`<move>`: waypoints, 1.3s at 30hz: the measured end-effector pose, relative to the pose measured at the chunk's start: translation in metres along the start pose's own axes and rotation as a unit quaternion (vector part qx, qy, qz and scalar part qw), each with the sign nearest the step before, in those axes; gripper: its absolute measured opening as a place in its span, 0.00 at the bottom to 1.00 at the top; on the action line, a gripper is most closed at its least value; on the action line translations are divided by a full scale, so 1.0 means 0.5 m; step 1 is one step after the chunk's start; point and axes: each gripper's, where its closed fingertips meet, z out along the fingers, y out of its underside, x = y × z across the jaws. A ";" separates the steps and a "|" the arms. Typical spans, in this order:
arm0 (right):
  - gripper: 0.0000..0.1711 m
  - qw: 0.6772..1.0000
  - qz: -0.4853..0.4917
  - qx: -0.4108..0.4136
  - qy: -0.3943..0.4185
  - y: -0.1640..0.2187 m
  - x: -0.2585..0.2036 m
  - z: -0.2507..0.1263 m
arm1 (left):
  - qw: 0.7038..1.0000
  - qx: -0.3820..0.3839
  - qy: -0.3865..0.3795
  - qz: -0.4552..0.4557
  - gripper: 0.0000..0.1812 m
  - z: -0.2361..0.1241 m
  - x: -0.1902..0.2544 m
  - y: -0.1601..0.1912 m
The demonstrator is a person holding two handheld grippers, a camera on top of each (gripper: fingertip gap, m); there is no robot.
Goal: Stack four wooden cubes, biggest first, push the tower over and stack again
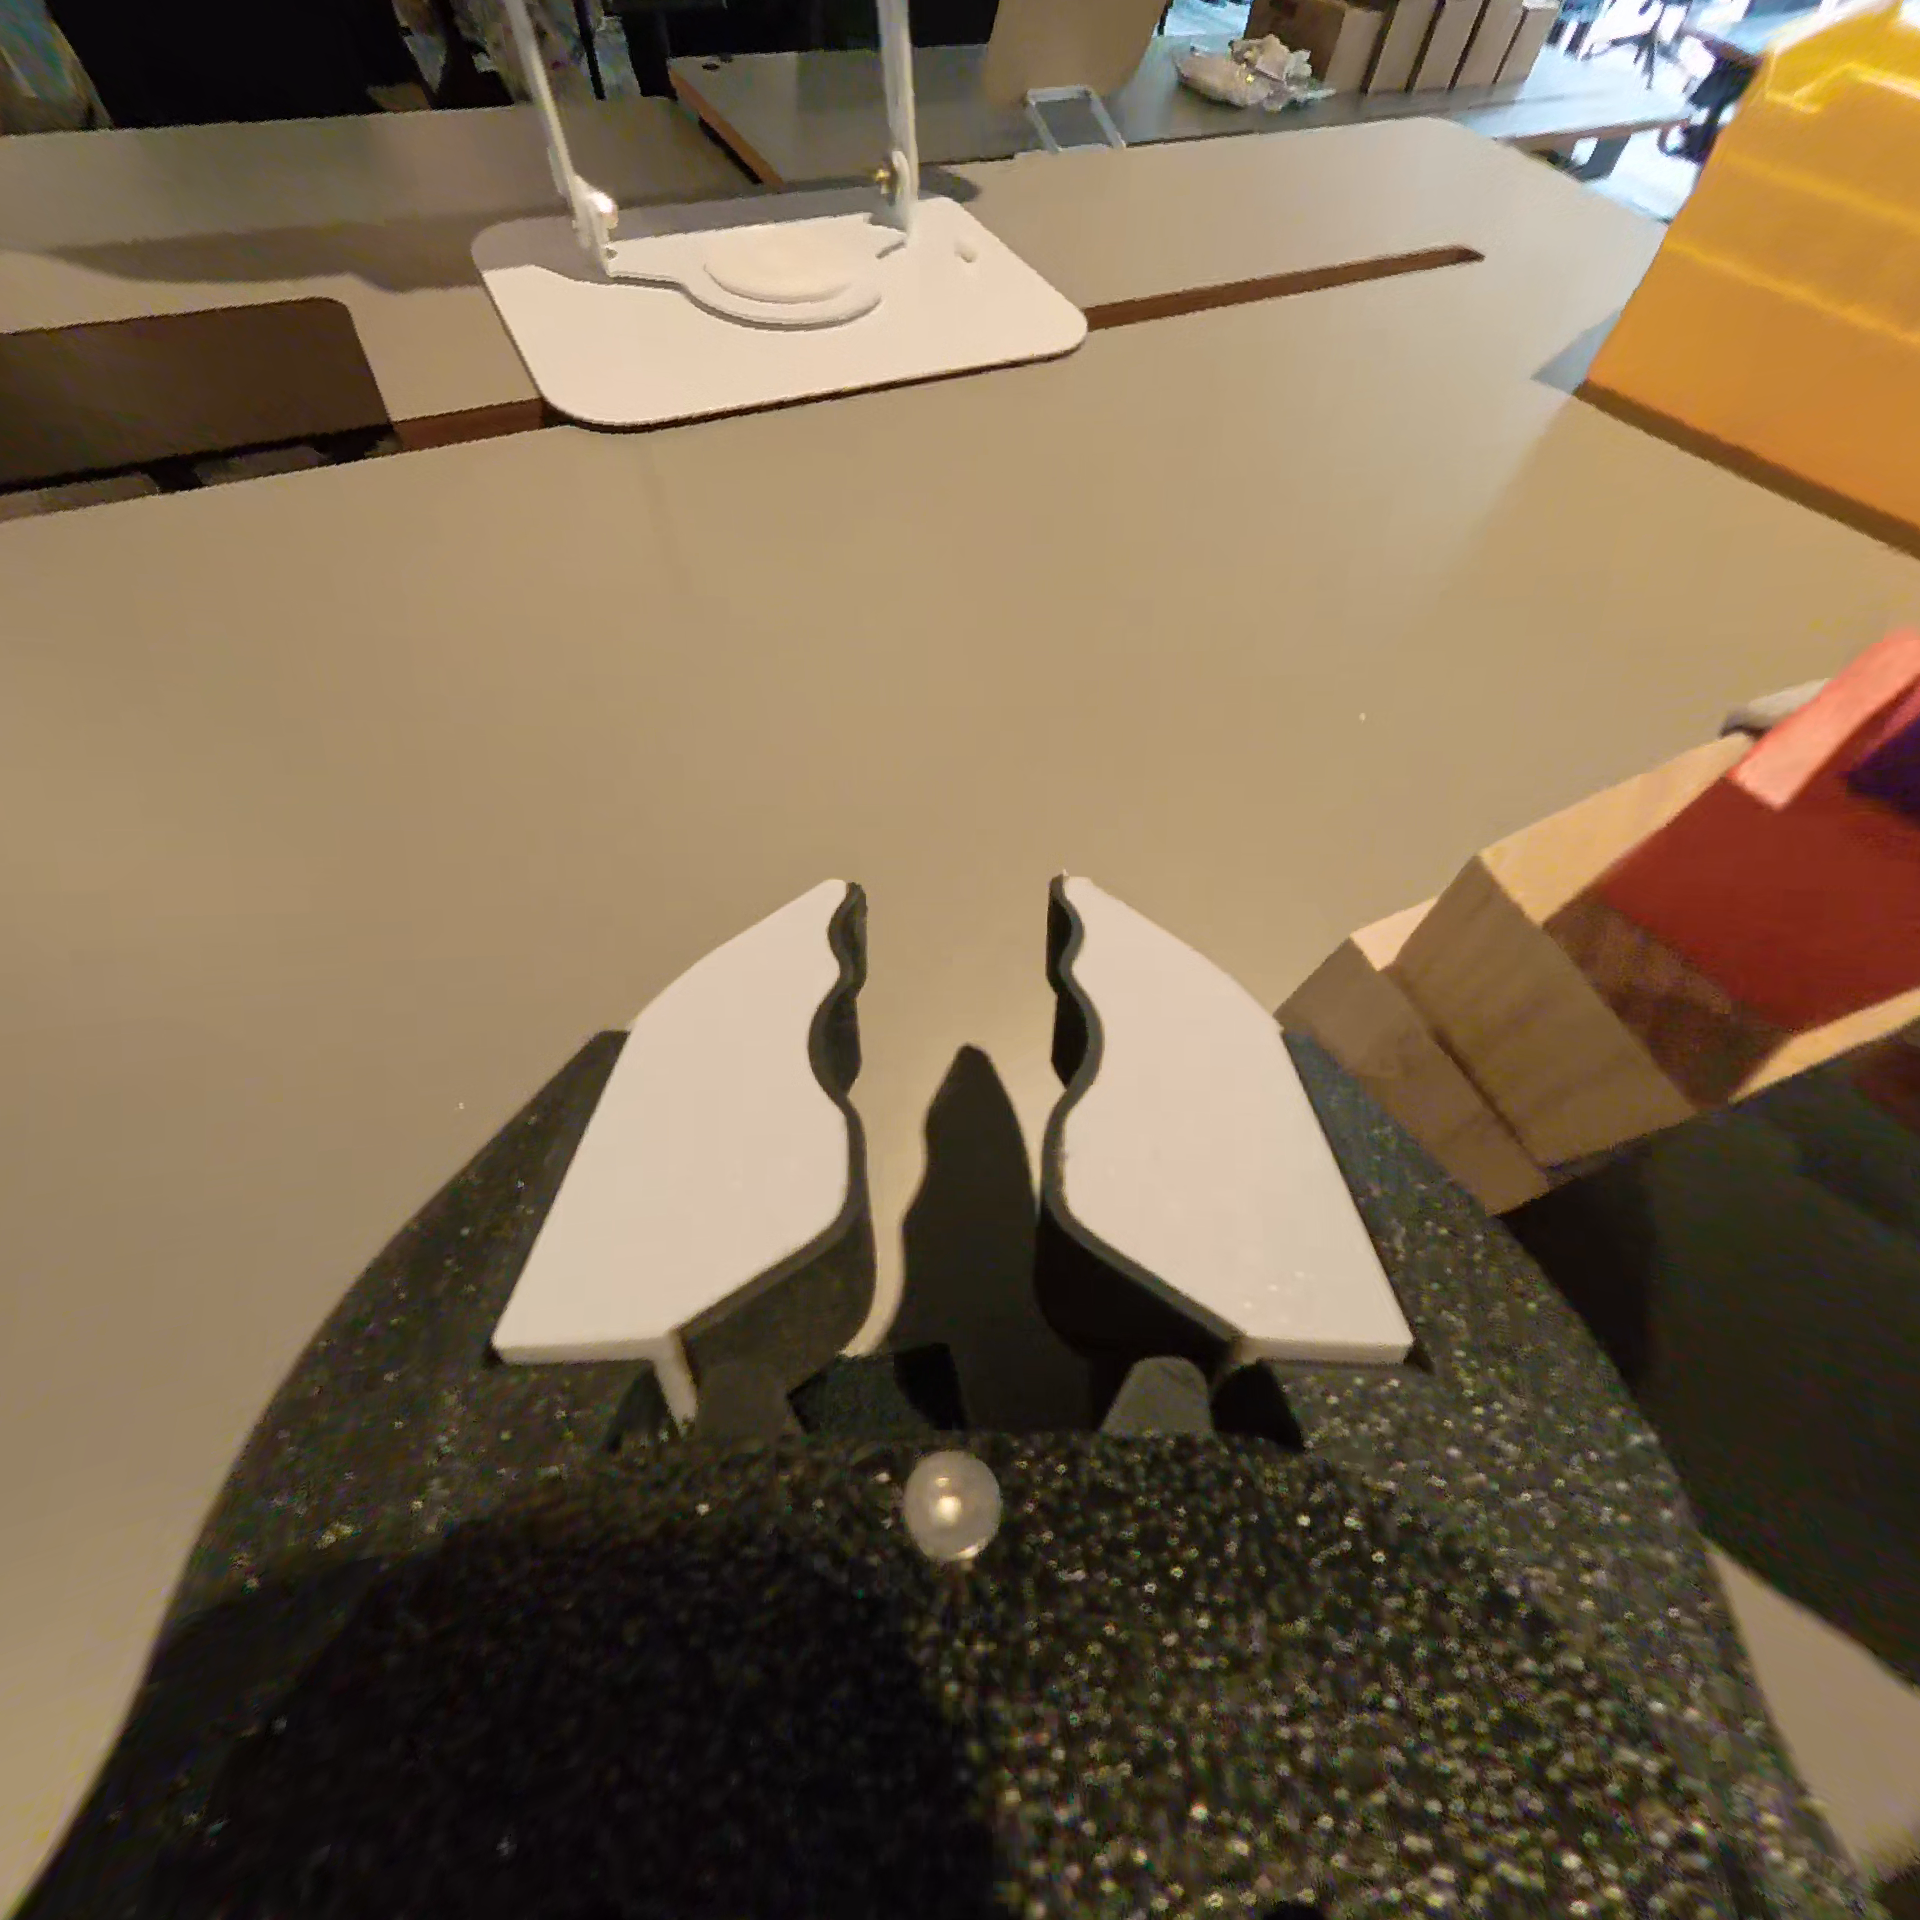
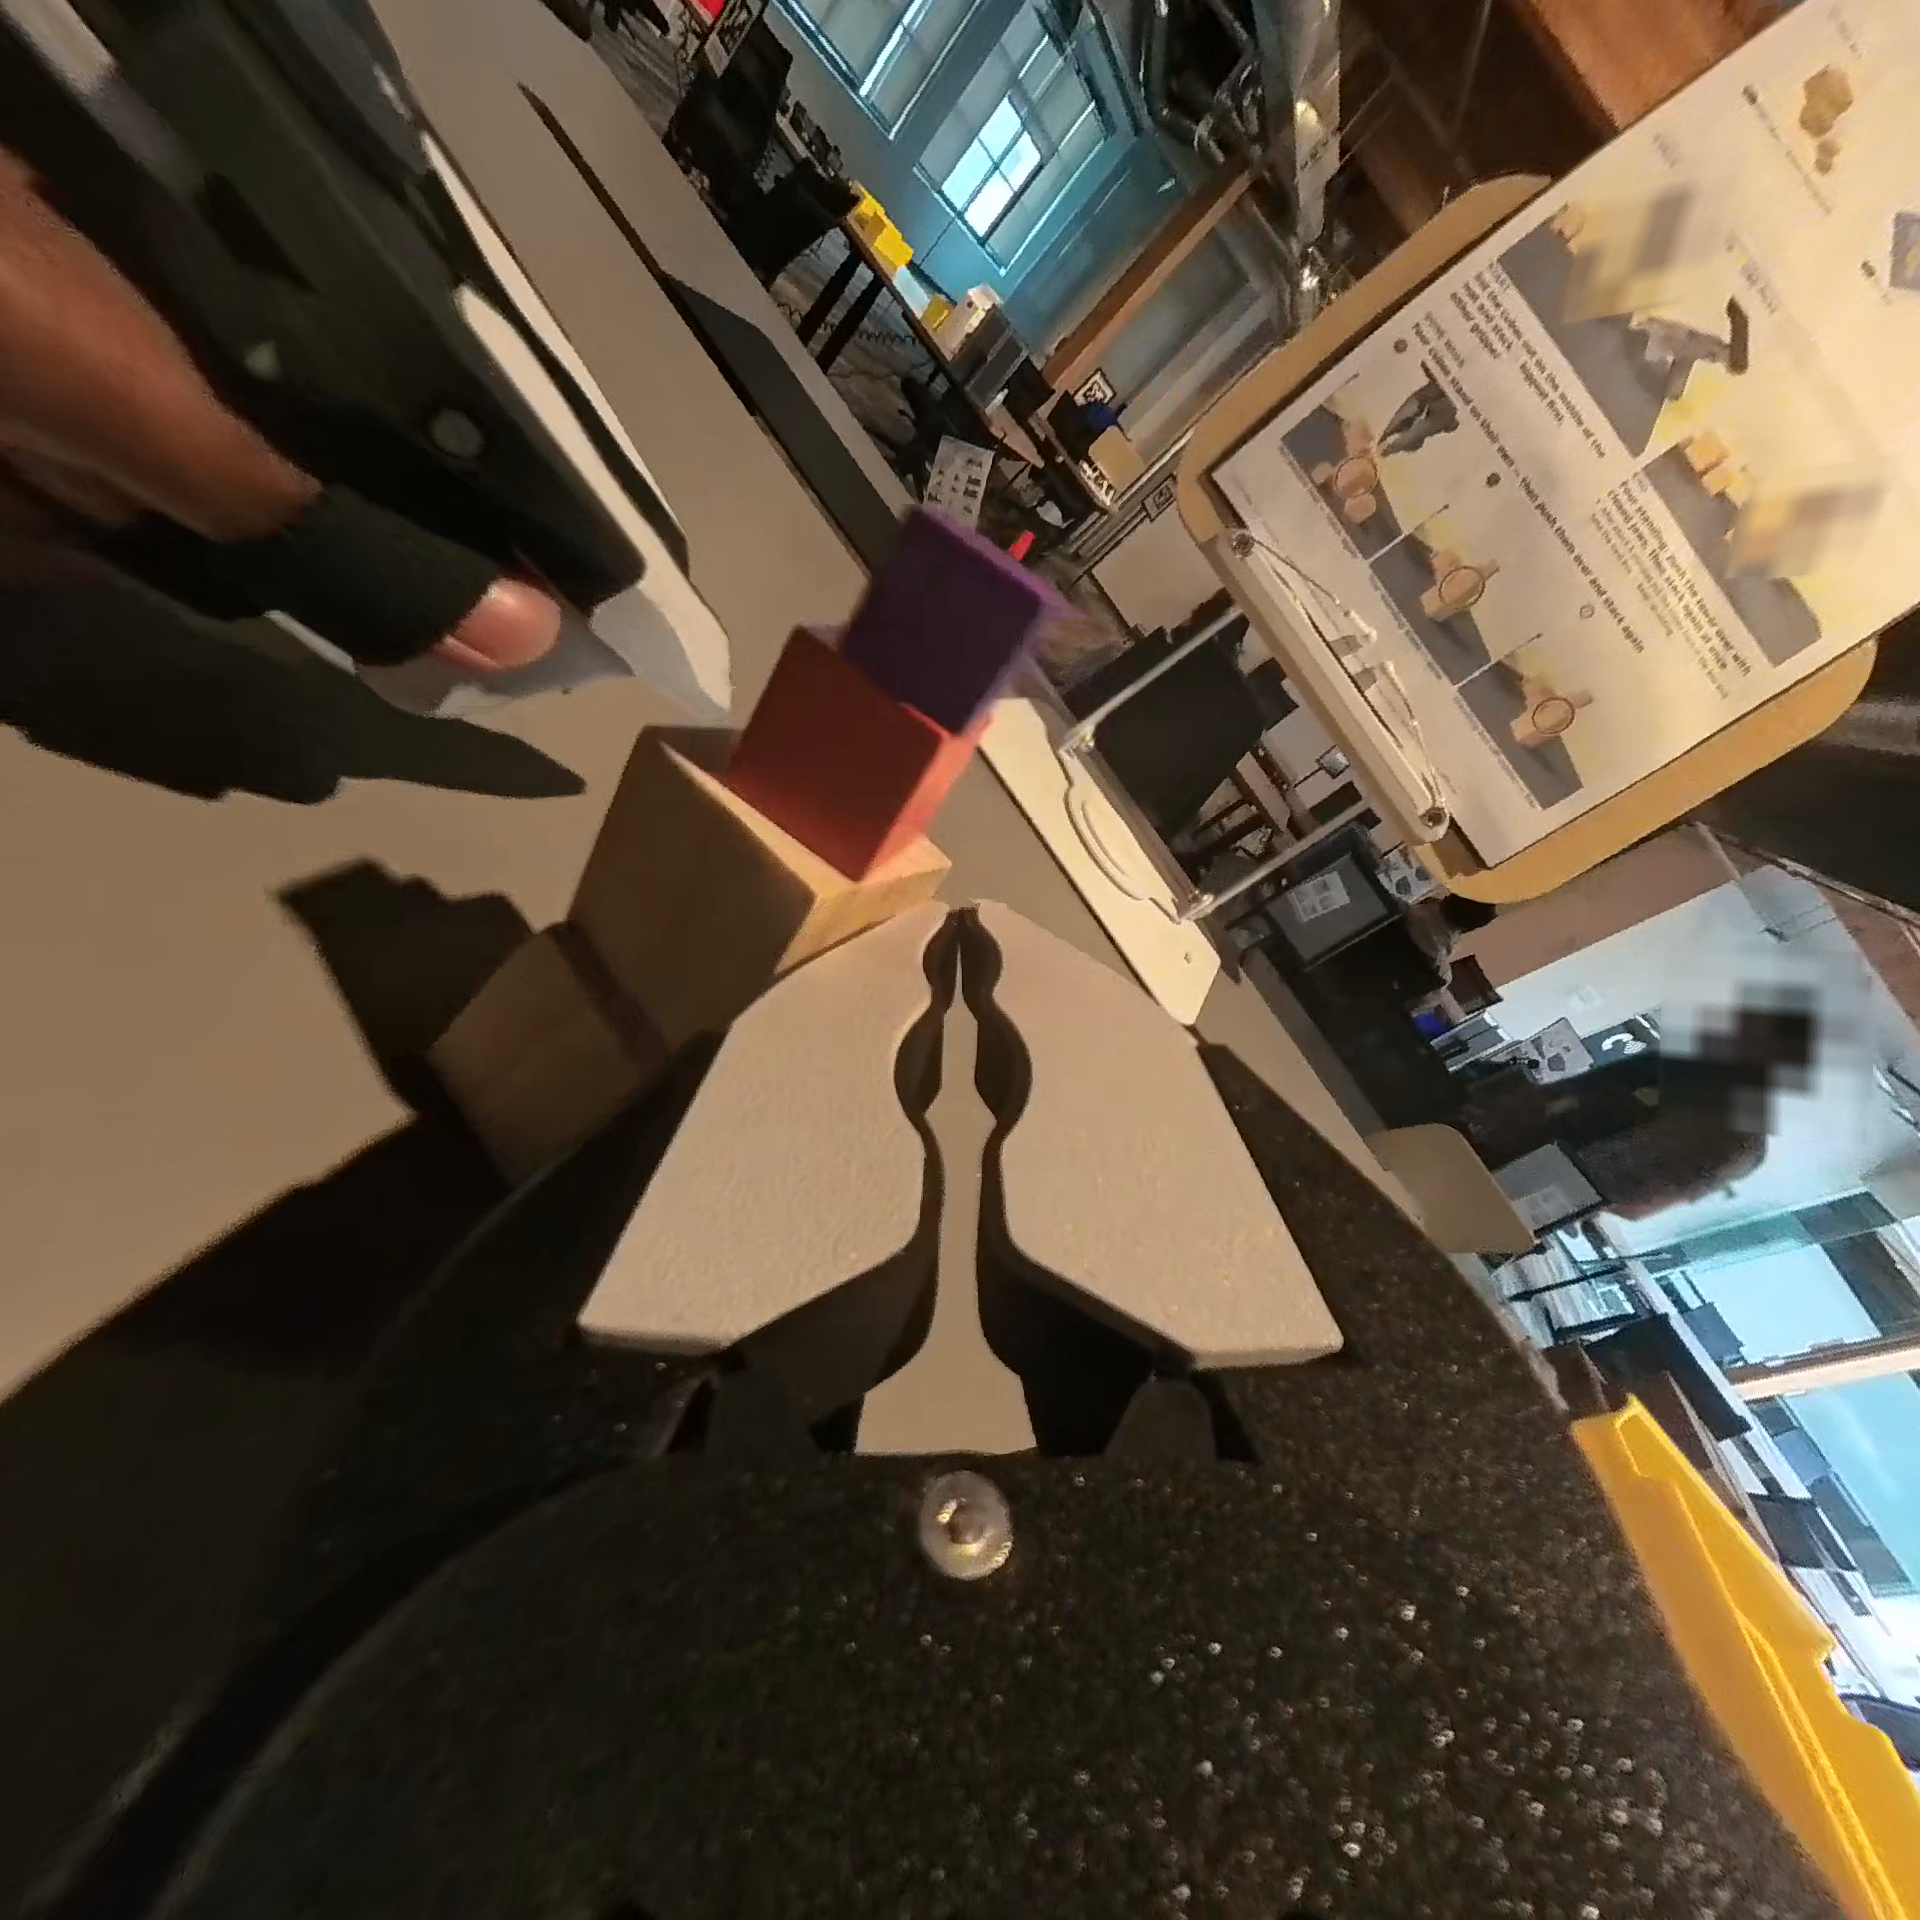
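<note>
A tower of four cubes stands on the grey table [image 1: 727,675]. From the bottom it is a big plain wooden cube [image 2: 530,1060], a smaller plain cube [image 2: 686,883], a red cube [image 2: 831,769] and a blurred purple cube [image 2: 935,634]. My right gripper [image 2: 961,920] is shut and empty, with its tips against the smaller plain cube's side. In the left wrist view the tower leans towards the right edge: big cube [image 1: 1371,1049], red cube [image 1: 1745,904], purple cube [image 1: 1891,774]. My left gripper [image 1: 956,904] is open and empty, just left of the tower.
A white stand base [image 1: 769,312] sits at the far side of the table, beside a slot [image 1: 1278,286]. A yellow bin [image 1: 1787,312] stands at the right. An instruction sheet on a board [image 2: 1558,520] hangs above. A gloved hand [image 2: 343,592] holds the left gripper. The tips of one gripper are about 11 centimeters away from the tips of the other.
</note>
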 end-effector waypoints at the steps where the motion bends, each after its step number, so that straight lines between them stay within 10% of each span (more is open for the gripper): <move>1: 0.00 1.000 0.000 0.000 0.002 -0.002 0.000 0.000 | 1.000 0.006 0.003 -0.017 0.18 -0.003 -0.006 -0.003; 16: 0.00 0.995 -0.055 0.082 -0.027 -0.046 -0.040 -0.023 | 0.994 0.015 -0.054 -0.095 0.18 -0.060 -0.186 0.009; 39: 0.00 0.994 0.099 0.024 -0.050 0.062 0.024 0.012 | 0.972 -0.013 0.116 0.205 0.29 -0.079 0.000 0.009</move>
